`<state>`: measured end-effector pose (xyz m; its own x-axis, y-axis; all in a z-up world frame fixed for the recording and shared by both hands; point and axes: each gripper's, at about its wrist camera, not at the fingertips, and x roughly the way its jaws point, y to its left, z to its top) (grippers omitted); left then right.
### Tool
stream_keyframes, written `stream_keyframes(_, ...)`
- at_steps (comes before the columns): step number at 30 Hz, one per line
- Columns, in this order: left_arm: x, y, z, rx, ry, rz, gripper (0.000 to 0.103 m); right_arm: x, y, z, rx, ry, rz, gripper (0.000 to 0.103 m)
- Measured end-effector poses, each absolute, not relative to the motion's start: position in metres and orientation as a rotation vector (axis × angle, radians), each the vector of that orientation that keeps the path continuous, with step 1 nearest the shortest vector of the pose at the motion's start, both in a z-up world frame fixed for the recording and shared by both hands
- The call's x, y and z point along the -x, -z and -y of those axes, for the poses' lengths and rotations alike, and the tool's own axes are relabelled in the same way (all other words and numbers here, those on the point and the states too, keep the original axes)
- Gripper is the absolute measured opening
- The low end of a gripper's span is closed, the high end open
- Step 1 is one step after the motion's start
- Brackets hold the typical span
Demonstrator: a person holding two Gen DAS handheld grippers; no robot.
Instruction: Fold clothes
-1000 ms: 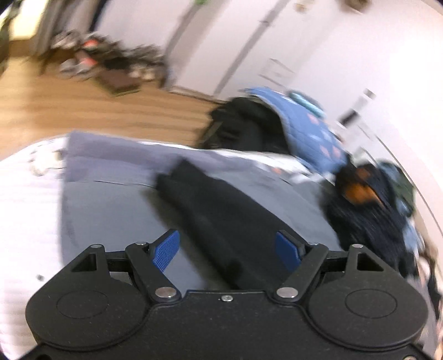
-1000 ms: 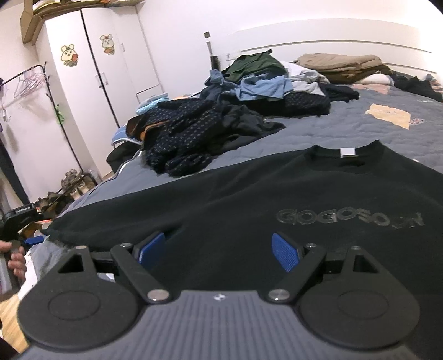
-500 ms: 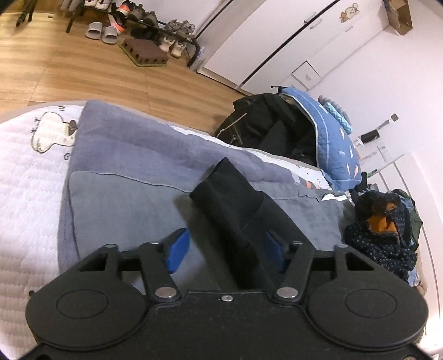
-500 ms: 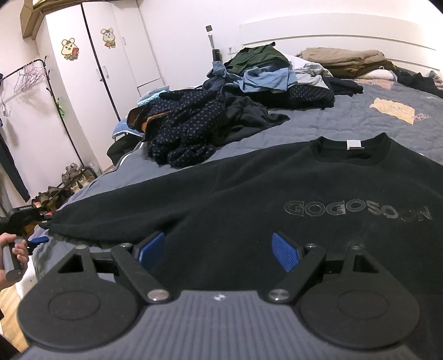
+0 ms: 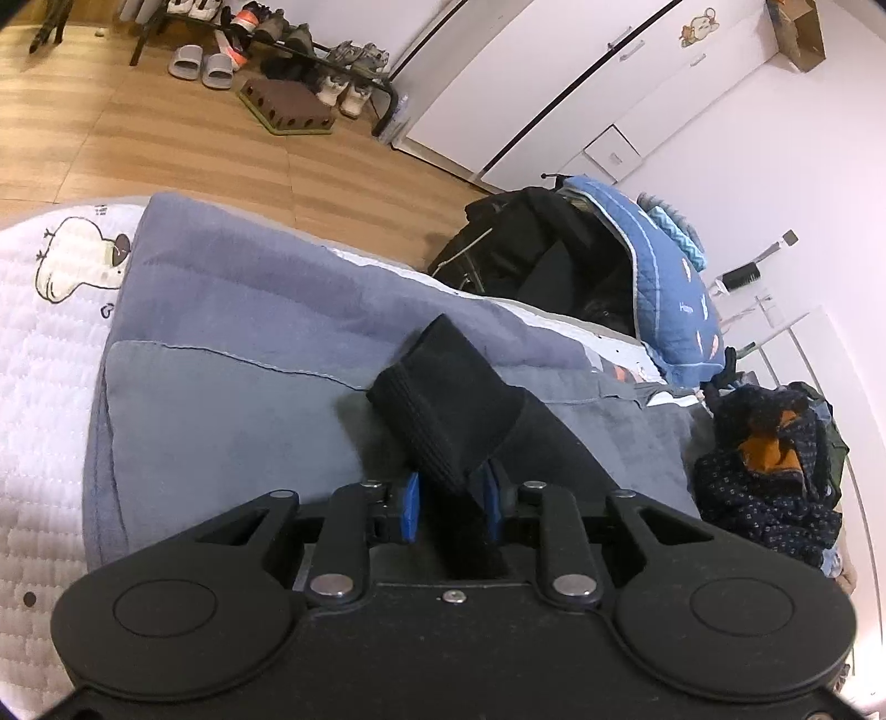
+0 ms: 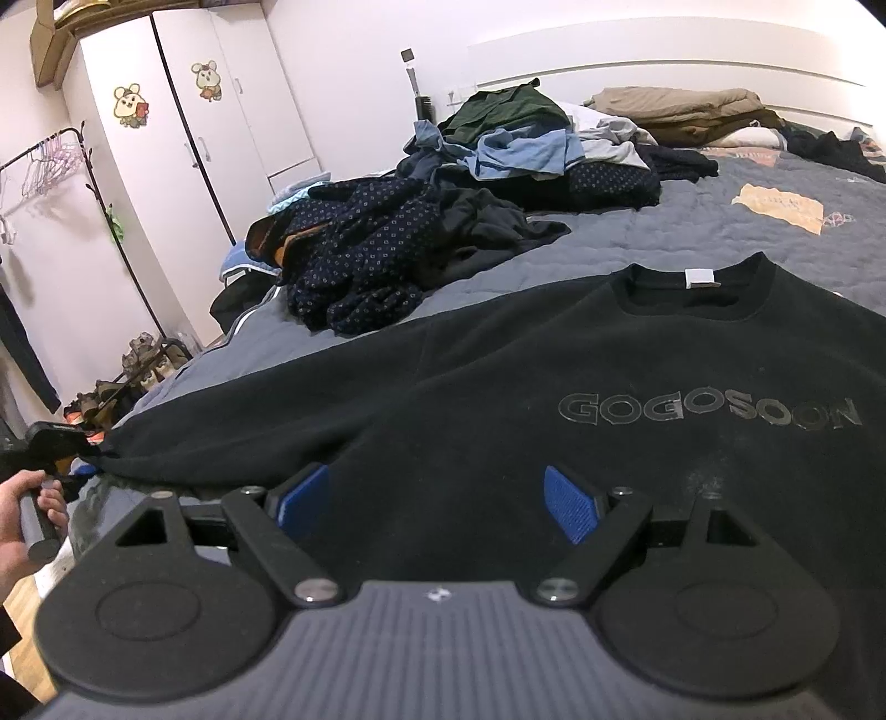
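Observation:
A black sweatshirt [image 6: 554, 376] with a grey "GOGOSOON" print lies flat, front up, on the grey bedspread [image 6: 692, 232]. Its left sleeve runs out to the bed's edge. In the left wrist view the ribbed sleeve cuff [image 5: 443, 410] sticks up between the blue pads [image 5: 411, 507] of my left gripper [image 5: 449, 501], whose jaws are closing and press on the fabric. The right wrist view shows that gripper [image 6: 52, 443] small at the far left, held by a hand [image 6: 22, 520]. My right gripper [image 6: 437, 498] hovers open over the sweatshirt's lower body with nothing between its fingers.
A pile of unfolded clothes [image 6: 443, 221] covers the bed's far left. Folded brown items [image 6: 681, 111] sit by the headboard. Beside the bed stand a chair draped in blue and black garments [image 5: 609, 277], a shoe rack [image 5: 288, 50] on wooden floor, and white wardrobes [image 6: 221, 111].
My left gripper's jaws came together from wide apart onto the sleeve near its cuff, which now bunches upward. The left gripper moved in lower and closer. My right gripper kept still and open.

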<state>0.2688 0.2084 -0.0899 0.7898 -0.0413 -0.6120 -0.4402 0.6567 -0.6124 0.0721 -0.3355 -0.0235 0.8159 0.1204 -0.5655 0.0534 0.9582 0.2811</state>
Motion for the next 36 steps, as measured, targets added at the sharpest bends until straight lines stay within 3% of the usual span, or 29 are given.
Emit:
stream_keyframes(7,-0.269,0.079,-0.199,0.774,-0.222,-0.58,0.009,-0.072,0.023,0.336,-0.293,-0.04,-0.619,0.084)
stream_keyframes(17,-0.257,0.029,-0.122,0.697,0.139,-0.427,0.008,-0.068,0.015,0.346,-0.309,-0.015,-0.594,0.084)
stream_keyframes(26,-0.234,0.009,0.013,0.571,0.529,-0.476,0.008,-0.061,0.009,0.367,-0.343,0.024,-0.569,0.084)
stream_keyframes(36,-0.177,0.054,0.172,-0.034,0.745,-0.563,0.008,-0.052,0.007,0.404,-0.417,0.087,-0.548,0.084)
